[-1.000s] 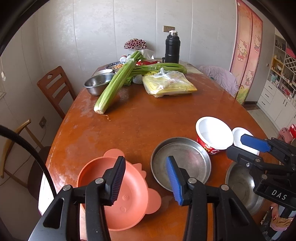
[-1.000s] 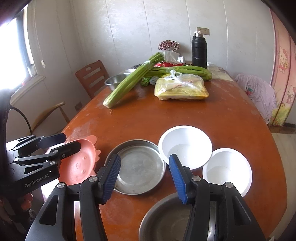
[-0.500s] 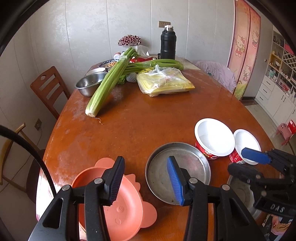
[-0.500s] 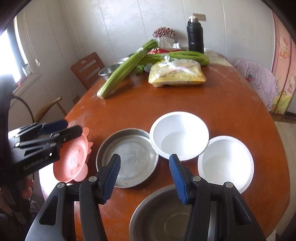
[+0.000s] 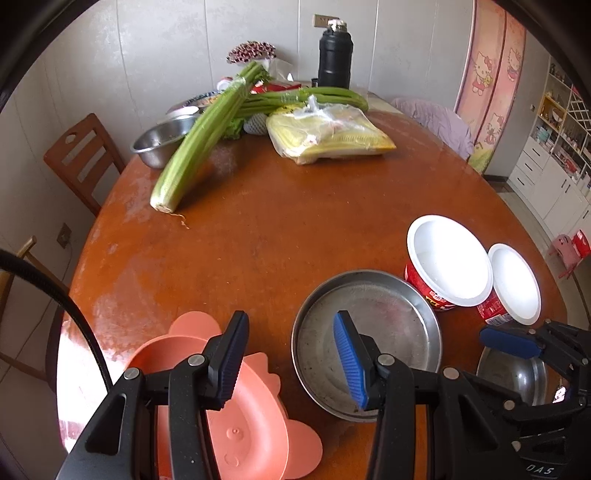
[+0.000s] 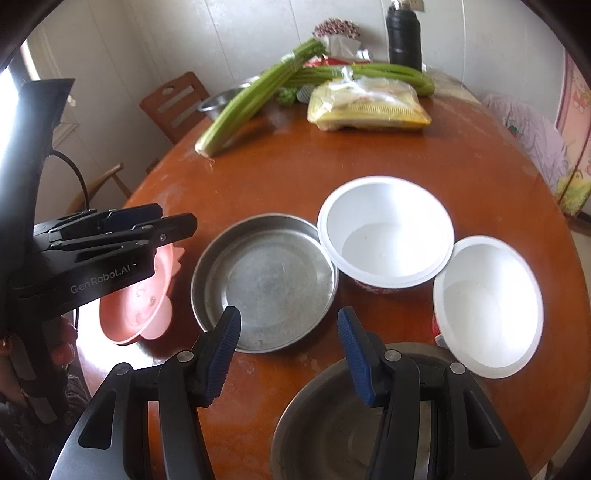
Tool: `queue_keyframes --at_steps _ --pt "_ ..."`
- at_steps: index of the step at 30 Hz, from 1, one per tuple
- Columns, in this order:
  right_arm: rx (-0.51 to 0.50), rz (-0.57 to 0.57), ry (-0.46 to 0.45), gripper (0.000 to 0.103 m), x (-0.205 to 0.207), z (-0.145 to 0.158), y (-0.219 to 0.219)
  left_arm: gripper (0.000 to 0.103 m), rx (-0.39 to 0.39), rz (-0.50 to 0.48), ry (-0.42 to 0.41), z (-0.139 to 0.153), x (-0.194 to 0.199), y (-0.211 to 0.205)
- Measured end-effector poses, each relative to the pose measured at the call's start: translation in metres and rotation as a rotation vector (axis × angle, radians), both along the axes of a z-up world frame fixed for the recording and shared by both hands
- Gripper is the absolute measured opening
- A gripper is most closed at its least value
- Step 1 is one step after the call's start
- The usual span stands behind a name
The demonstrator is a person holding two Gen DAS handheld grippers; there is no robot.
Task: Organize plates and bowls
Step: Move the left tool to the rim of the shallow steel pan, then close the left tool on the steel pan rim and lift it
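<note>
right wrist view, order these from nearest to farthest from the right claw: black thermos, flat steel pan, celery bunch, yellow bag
1. flat steel pan, just ahead of the right claw, slightly left
2. celery bunch, far left
3. yellow bag, far centre; close to the celery, hard to separate
4. black thermos, at the wall

You see a reddish-brown table [image 5: 280, 229]. Near you on the left lies a salmon-pink plate [image 5: 251, 439], and beside it a grey metal pan [image 6: 264, 282]. The two cups [image 6: 386, 232] on the right are white inside and red outside. Far on the table you find green celery [image 5: 199, 140], a yellow bag [image 5: 332, 138] and a black flask [image 5: 334, 55]. Both grippers are black with blue pads [image 5: 349, 363].
</note>
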State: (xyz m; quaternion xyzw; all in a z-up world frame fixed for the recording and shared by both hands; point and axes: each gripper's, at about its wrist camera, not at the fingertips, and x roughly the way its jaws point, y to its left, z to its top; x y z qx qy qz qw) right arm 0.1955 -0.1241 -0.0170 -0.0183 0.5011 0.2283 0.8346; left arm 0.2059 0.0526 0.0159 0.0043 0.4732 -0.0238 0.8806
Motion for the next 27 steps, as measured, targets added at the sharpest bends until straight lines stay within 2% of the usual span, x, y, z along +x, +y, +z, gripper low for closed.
queue_keyframes --at_steps 13,19,27 --pt "-0.075 -0.061 0.069 0.056 0.026 -0.025 0.013 0.047 0.018 -0.081 0.104 -0.032 0.026 -0.015" --pt "-0.092 -0.075 0.104 0.056 0.037 -0.036 0.016 0.047 0.054 -0.102 0.114 -0.039 0.032 -0.023" --pt "-0.113 -0.078 0.115 0.056 0.046 -0.044 0.019 0.047 0.064 -0.106 0.132 -0.047 0.038 -0.026"
